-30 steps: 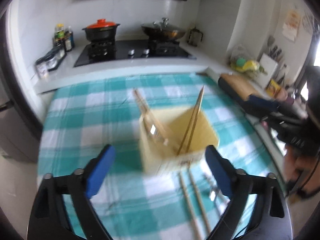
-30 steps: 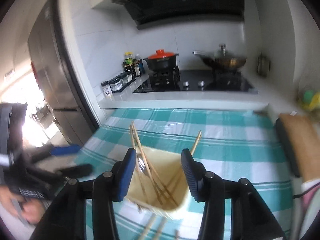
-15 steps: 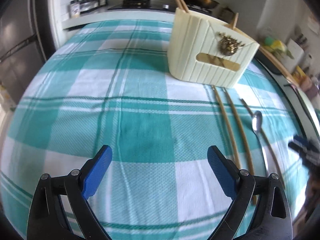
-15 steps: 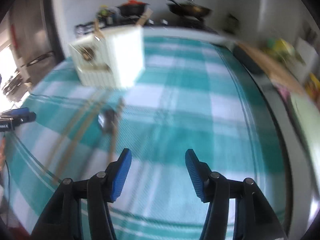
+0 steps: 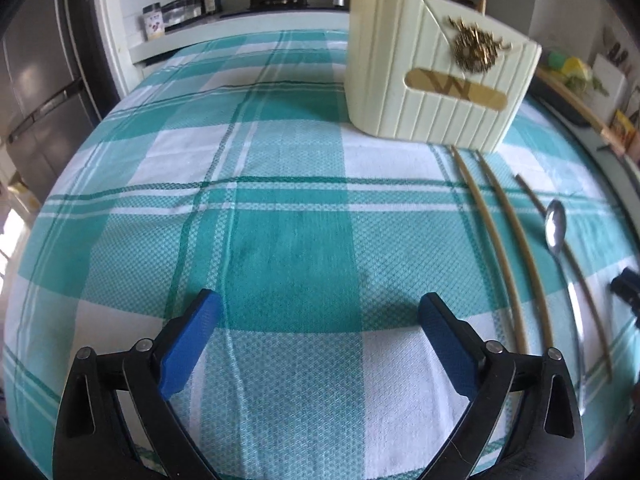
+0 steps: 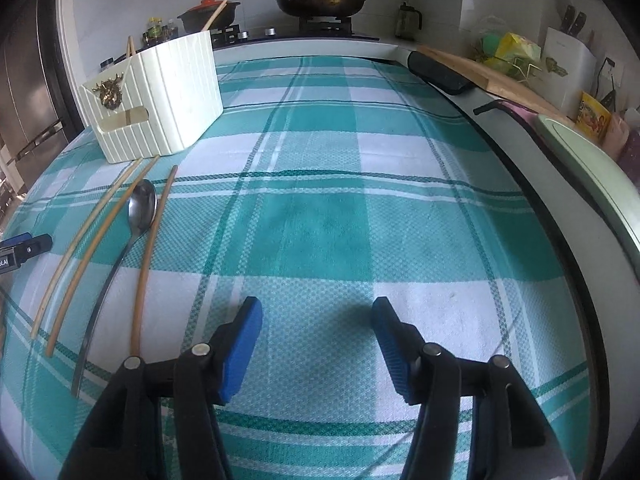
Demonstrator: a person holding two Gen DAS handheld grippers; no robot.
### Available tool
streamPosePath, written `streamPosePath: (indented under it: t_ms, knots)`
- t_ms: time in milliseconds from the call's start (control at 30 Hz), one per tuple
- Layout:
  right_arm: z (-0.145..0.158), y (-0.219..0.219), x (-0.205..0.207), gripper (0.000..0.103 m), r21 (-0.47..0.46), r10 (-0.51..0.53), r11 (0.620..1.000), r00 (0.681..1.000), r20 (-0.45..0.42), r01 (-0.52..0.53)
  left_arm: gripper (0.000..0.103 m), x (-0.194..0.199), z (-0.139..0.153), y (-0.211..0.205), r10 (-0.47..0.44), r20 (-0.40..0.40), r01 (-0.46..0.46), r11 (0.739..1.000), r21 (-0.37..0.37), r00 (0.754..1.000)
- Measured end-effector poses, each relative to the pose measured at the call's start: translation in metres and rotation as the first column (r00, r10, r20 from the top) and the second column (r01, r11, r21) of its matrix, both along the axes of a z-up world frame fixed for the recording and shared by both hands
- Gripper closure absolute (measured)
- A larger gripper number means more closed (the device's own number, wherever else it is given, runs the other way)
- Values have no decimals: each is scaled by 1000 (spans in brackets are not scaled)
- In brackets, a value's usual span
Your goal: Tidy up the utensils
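A cream ribbed utensil holder [image 5: 432, 68] [image 6: 156, 96] with a gold emblem stands on the teal checked tablecloth, with chopsticks sticking out of it. In front of it lie three loose chopsticks [image 5: 504, 240] [image 6: 96, 240] and a metal spoon [image 5: 556, 224] [image 6: 140, 208]. My left gripper [image 5: 320, 312] is open and empty, low over the cloth, left of the utensils. My right gripper [image 6: 318, 316] is open and empty, low over the cloth, right of the utensils.
A stove with a red-lidded pot [image 6: 208, 10] and a pan [image 6: 320, 0] is behind the table. A fridge [image 5: 36, 92] stands at the left. A cutting board [image 6: 492, 76] and counter clutter lie along the right edge.
Both grippers have come down from above the holder to just over the tablecloth near its front edge. The holder now stands farther ahead. Both stay open.
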State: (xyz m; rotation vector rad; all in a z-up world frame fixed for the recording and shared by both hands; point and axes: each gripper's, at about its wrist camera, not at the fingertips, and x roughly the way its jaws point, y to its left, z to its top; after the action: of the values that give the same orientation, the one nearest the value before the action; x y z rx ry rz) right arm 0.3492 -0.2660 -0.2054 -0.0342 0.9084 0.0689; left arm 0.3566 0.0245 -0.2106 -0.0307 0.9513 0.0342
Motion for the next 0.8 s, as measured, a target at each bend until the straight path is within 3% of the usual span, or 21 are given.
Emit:
streamPosePath:
  t_ms: [300, 433, 467, 633, 767, 800]
  knots:
    - [-1, 2, 0, 44, -13, -1, 1000, 1000, 2, 1, 2, 1, 1, 2, 0, -10, 0, 1000, -18, 1000]
    - [-1, 1, -1, 44, -14, -1, 1000, 1000, 2, 1, 2, 5, 21, -7, -53, 17, 55, 983, -177, 998]
    - [-1, 1, -1, 44, -13, -1, 1000, 1000, 2, 1, 2, 6, 25, -13, -69, 24, 72, 980, -186, 997]
    - [-1, 1, -1, 44, -14, -1, 1000, 1000, 3, 1, 4, 21, 28, -57, -169, 16, 170, 976, -136, 985]
    - [-1, 1, -1, 44, -14, -1, 1000, 1000, 3, 1, 26, 30, 12, -77, -193, -46, 190, 980, -60, 980]
    - [-1, 1, -1, 44, -14, -1, 1000, 1000, 3, 1, 28, 28, 11, -80, -195, -41, 193, 980, -38, 980]
